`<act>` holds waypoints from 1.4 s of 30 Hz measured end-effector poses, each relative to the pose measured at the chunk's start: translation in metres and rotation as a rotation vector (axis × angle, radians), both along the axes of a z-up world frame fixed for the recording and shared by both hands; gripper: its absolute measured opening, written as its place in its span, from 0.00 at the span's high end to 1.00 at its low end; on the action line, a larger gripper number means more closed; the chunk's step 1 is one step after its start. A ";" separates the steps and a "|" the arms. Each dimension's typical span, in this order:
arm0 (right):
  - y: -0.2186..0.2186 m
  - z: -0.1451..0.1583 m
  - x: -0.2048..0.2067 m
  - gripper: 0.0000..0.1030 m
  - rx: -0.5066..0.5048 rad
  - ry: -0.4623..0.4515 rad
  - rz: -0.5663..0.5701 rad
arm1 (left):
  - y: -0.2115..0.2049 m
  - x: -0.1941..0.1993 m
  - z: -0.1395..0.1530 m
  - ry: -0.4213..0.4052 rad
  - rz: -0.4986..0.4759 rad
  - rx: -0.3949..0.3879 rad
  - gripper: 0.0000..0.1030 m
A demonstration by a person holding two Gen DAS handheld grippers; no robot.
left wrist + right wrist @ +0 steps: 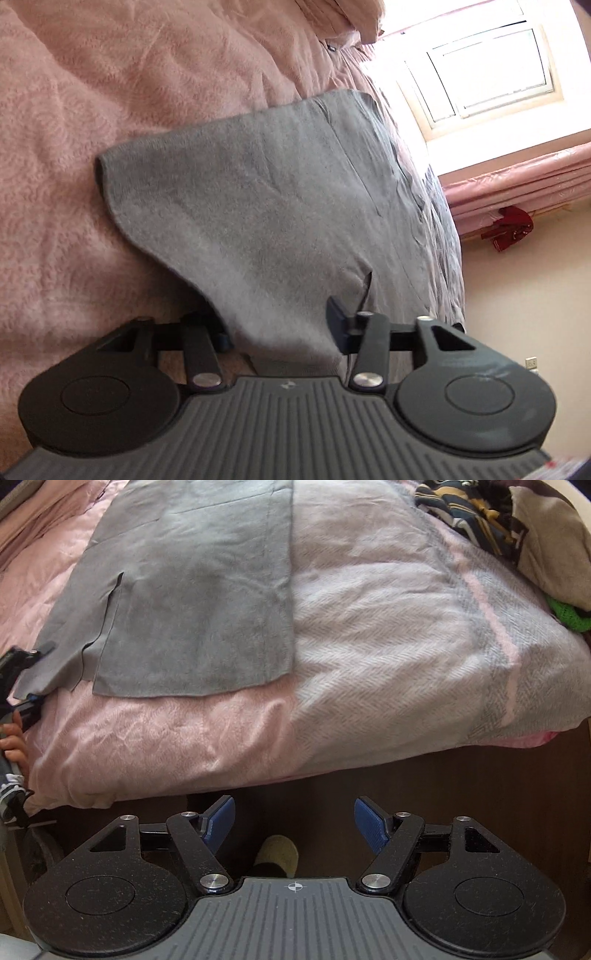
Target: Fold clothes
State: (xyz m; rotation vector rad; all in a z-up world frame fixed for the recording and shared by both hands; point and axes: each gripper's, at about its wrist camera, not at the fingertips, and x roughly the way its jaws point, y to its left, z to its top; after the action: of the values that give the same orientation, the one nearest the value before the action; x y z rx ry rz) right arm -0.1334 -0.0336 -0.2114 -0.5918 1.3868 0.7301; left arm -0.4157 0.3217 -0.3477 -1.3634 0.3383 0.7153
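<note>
The grey garment (192, 590) lies spread on the bed (166, 734), over a pink blanket (147, 738) and beside a pale grey-and-pink striped blanket (388, 627). In the right wrist view we see its long axis running away from the near edge of the bed toward the far side, with a straight hem close to the near edge and one long straight side edge running along the line where the two blankets meet. A slit cuts up into the cloth from the hem on the left side.

Our left gripper (284, 328) has the near left corner of the garment between its fingers, the cloth lifted and draped from that corner back to the bed; the fingers stand wide on either side of the bunched cloth, so we cannot tell if the jaws are truly clenched on it. In the right wrist view this gripper shows at the far left edge, with a hand (13, 744) behind it.

Our right gripper (294, 823) hangs below the edge of the bed, over the dark floor (461, 786), its jaws released and its blue pads (371, 823) well apart, touching nothing. A foot in a light slipper (279, 853) shows between them.

At the far right of the bed lies a heap of other clothes (480, 513). A window (480, 74) shines beyond the bed.
</note>
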 end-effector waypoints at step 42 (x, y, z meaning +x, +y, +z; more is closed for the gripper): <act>0.215 -0.095 -0.026 0.44 0.002 0.102 0.425 | 0.027 0.125 0.071 0.611 -1.089 0.230 0.92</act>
State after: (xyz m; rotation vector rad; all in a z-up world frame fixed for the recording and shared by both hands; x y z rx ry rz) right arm -0.1596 0.1810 -0.3063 -0.8716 1.3674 1.1132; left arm -0.2904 0.3485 -0.2767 -0.5427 1.3120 0.2003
